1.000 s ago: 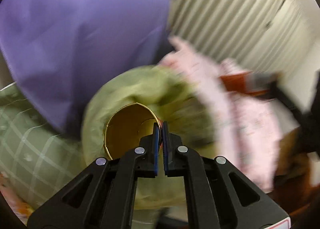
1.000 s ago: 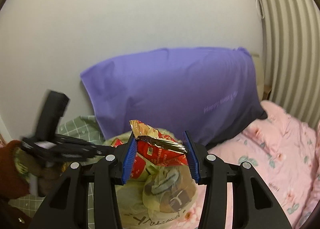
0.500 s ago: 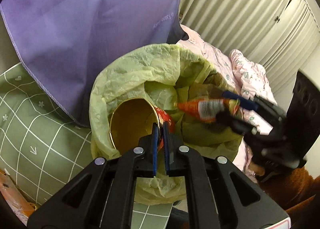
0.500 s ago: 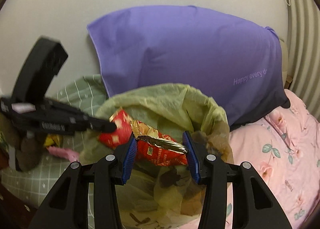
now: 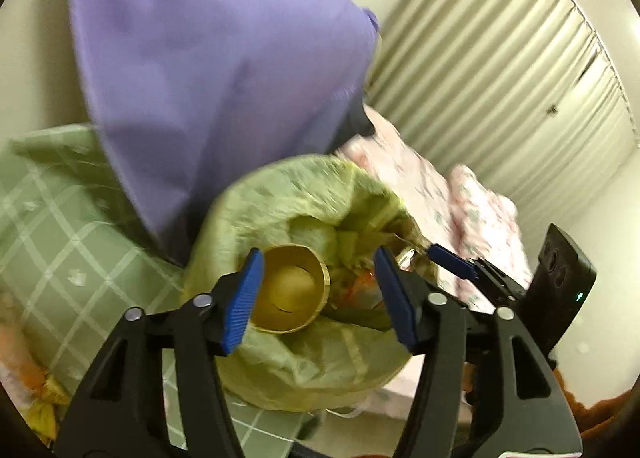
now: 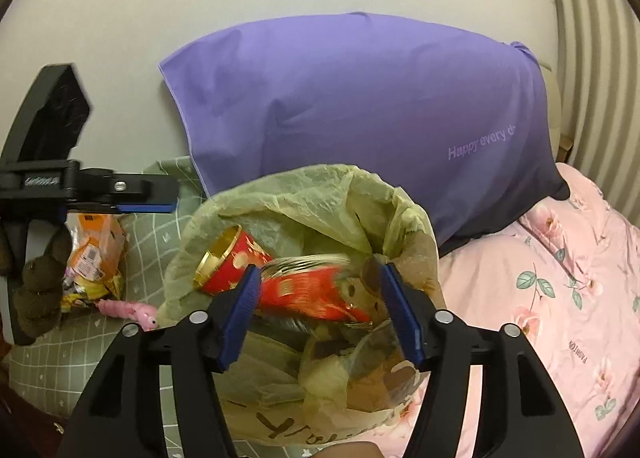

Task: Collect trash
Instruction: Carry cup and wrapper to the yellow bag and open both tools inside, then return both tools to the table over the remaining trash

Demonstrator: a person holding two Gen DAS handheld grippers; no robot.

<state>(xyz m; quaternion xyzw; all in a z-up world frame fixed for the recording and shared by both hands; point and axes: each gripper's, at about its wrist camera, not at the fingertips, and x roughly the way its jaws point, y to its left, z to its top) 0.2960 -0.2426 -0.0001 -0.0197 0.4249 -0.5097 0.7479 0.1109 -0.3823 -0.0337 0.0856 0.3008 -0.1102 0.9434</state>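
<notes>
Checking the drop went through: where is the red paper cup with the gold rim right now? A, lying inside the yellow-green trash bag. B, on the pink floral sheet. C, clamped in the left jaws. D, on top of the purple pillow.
A: the red paper cup lies inside the yellow-green trash bag, and the left gripper stands open above it.

Pale yellow-green translucent trash bag (image 6: 316, 194) with dark handwritten strokes low on its front; inside it, a red paper cup (image 6: 230, 262) with gold rim and gold lining, and a red-and-gold snack wrapper (image 6: 316, 290). Plain purple pillow (image 6: 360, 106) with pale lettering; sage-green bedding (image 5: 60, 226) in a white grid check with small white motifs; pink quilt (image 6: 560, 298) printed with pink flowers and green leaves. Both the left gripper (image 5: 318, 296) and right gripper (image 6: 320, 314) are black with blue ribbed pads (image 6: 402, 314); an orange packet (image 6: 94, 246) and a pink wrapper (image 6: 128, 310) lie on the green check.
</notes>
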